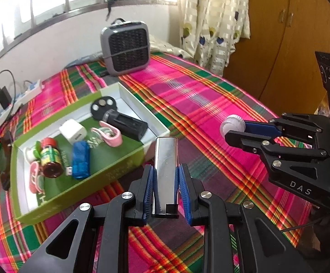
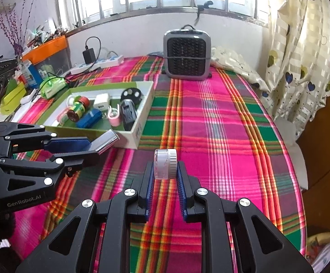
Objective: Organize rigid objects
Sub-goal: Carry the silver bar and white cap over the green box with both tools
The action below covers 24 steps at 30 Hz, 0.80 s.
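Here the left gripper point(image 1: 165, 177) had its jaws clamped on a shiny metal bar point(image 1: 165, 173), which stood lengthwise between the blue pads point(image 1: 148, 188) and pointed forward, raised above the plaid cloth point(image 1: 199, 104) just beside the near rim of the green box point(image 1: 78, 188). In the right wrist view the same bar point(image 2: 105, 141) stuck out past the tips of that gripper point(image 2: 92, 146), hanging close to the box's near corner point(image 2: 133, 140).

The right gripper point(image 2: 165, 173) had its jaws pressed against a small white round jar point(image 2: 165, 163) with a ridged lid, held on its side above the cloth point(image 2: 221, 136), well apart from the box. From the left wrist camera the jar point(image 1: 232, 126) showed at the tip of the right gripper point(image 1: 237, 130), to the right of the bar.

Inside the box lay a small bottle with a red cap point(image 1: 50, 157), a blue block point(image 1: 80, 159), a white charger cube point(image 1: 72, 130), a pink clip point(image 1: 110, 134), a black rectangular block point(image 1: 126, 124) and a black round disc point(image 1: 103, 105). The bottle lay on its side, touching the blue block. A grey fan heater point(image 1: 125, 46) stood upright at the far side of the cloth, below the window. A white power strip point(image 1: 17, 104) with a black adapter plugged in lay to the left of the box, near the wall.
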Motion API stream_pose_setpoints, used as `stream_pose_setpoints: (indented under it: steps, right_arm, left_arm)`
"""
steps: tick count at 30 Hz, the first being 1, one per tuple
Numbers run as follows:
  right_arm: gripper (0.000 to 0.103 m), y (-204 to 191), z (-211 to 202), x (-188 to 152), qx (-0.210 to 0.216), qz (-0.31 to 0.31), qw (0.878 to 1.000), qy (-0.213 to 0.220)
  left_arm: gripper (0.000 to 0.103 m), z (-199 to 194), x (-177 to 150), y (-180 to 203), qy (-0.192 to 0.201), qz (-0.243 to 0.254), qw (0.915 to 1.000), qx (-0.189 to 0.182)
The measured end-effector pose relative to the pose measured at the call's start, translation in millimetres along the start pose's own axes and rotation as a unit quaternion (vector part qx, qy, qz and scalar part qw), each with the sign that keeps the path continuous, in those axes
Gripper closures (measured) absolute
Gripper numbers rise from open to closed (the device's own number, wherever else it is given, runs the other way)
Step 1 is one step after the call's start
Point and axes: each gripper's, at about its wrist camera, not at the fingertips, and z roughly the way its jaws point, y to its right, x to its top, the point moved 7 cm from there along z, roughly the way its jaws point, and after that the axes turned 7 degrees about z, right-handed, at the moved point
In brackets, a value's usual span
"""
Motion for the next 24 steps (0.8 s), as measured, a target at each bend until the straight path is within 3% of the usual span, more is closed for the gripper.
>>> stream_pose_setpoints:
  steps: [14, 24]
  right_arm:
    - [0.083, -32.5, -0.8, 38.5, 0.033, -0.023, 0.999, 0.023]
    - [0.083, -55.8, 20.7, 61.2, 0.049, -0.042, 0.998, 0.018]
  left_arm:
    - [0.081, -18.2, 13.4, -43.5, 0.02, -0.037, 0.9986, 0.033]
    - [0.081, -16.7, 11.9, -87.2, 0.02, -0.073, 0.9953, 0.061]
